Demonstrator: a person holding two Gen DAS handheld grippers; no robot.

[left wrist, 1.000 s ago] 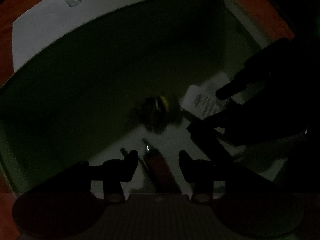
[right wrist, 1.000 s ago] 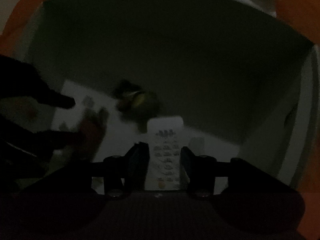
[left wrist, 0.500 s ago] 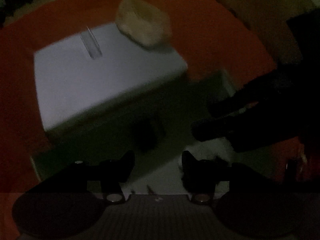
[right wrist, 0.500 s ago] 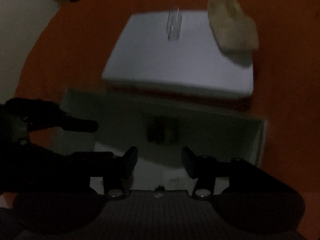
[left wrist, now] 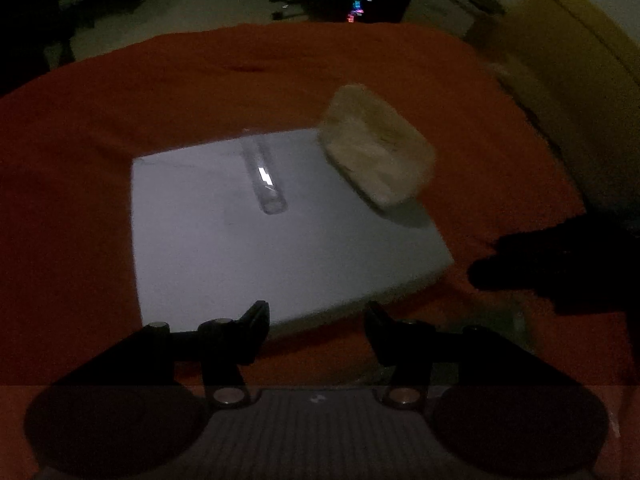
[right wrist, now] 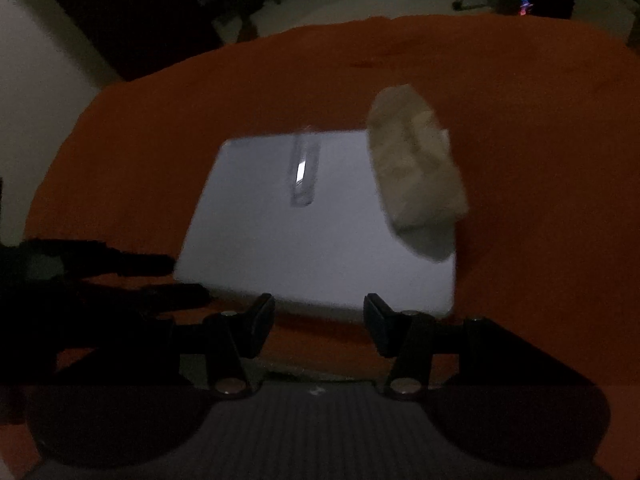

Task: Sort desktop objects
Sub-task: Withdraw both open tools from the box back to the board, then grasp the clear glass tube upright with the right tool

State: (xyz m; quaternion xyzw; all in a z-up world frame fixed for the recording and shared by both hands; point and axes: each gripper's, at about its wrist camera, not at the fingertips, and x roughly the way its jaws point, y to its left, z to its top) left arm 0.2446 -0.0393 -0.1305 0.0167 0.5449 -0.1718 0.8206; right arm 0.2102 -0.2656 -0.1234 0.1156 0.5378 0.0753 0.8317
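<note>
A flat white lid [left wrist: 280,248] lies on the orange cloth [left wrist: 100,140], with a clear tube [left wrist: 264,176] on top and a beige crumpled bundle [left wrist: 376,156] on its far right corner. My left gripper [left wrist: 316,312] hovers over the lid's near edge, open and empty. In the right wrist view the same lid [right wrist: 312,248], tube [right wrist: 304,172] and bundle [right wrist: 416,168] show beyond my right gripper [right wrist: 319,304], also open with nothing between its fingers. Each gripper appears as a dark shape in the other's view: the right gripper [left wrist: 540,268], the left gripper [right wrist: 180,278].
The scene is very dim. A cardboard box [left wrist: 560,40] stands beyond the cloth at the far right. Chair legs [left wrist: 288,0] and small coloured lights [left wrist: 358,4] show on the dark floor behind the table.
Both grippers rose and tilted up out of the white box. The remote, the dark red cylinder and the yellow-black thing inside it left view; the lid with tube and bundle now fills both views.
</note>
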